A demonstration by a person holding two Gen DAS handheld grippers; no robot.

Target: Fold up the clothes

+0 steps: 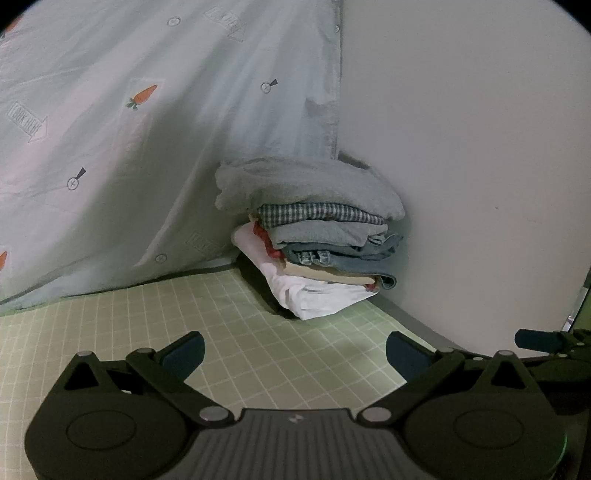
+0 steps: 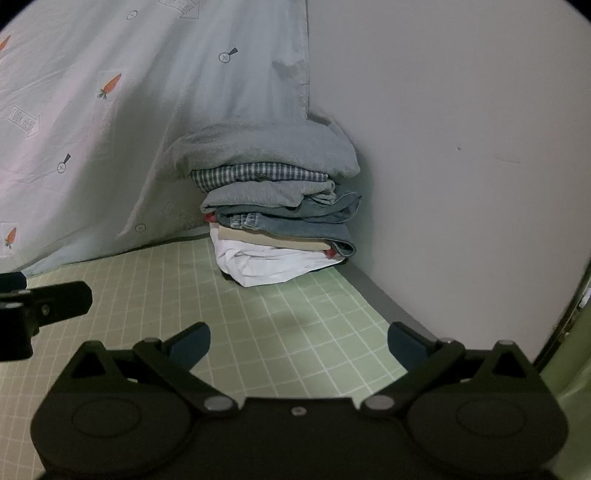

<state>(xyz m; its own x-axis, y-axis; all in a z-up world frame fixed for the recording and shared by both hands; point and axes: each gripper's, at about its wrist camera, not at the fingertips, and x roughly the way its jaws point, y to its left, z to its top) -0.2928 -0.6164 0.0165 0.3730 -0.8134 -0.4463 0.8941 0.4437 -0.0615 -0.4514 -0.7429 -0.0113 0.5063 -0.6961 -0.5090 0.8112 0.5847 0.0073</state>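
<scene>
Two grippers: left gripper [image 1: 295, 354] and right gripper [image 2: 299, 345] are being held spread wide, nothing gripped.
Sheet: checked green sheet [image 1: 240, 332] is lying bare beneath both.
Stack: folded clothes [image 2: 277, 214] are being kept in the far corner, against the wall [image 2: 461, 147].
Advice: next garment is best being pinched at two corners, judged.

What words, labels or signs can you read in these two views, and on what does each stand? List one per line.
"LOOK HERE": in an arrow sign printed on the hanging carrot-print sheet; the same arrow shows in the right wrist view.
Other arrow prints near the top and low by the clothes stack: too blurred to read.
</scene>
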